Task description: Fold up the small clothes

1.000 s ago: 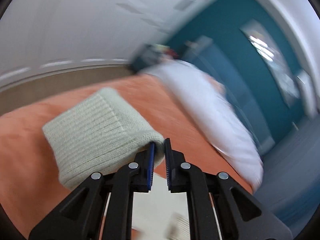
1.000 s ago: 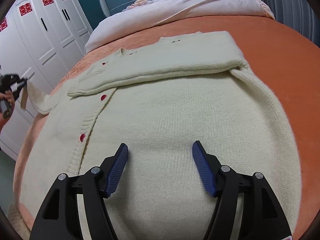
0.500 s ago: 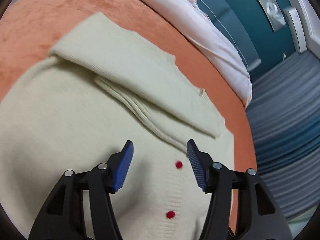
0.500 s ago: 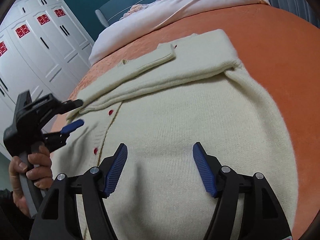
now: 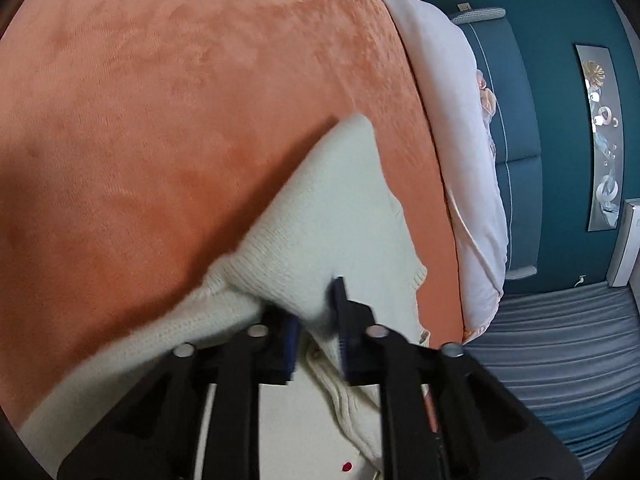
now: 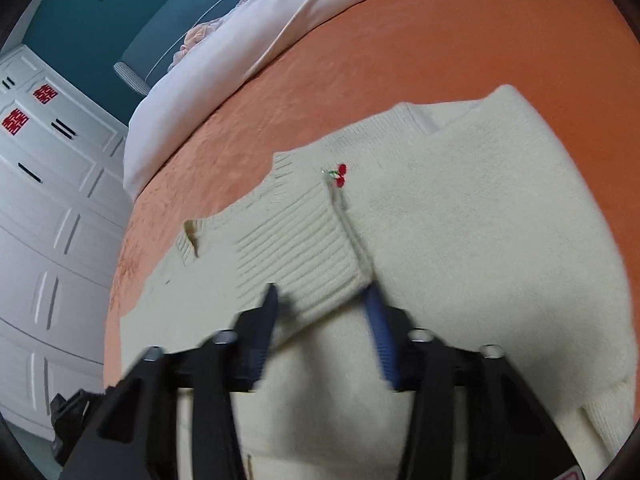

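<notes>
both grippers low over the cream cardigan (image 6: 480, 240)

left gripper (image 5: 316, 320) pinching a cardigan fold; right gripper (image 6: 324, 320) jaws parted around the ribbed cuff (image 6: 304, 248).

Two wrist fisheyes, both close over one cardigan on the bed.

Left view looks along its fingers (image 5: 289, 338) across the cardigan (image 5: 340, 216) toward the pillow end; right view looks along its own over the cardigan (image 6: 480, 220) toward headboard and wardrobe (image 6: 48, 200).

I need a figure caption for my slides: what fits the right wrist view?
Right tool straddling the ribbed cuff of a cream cardigan on an orange bedspread.
</notes>
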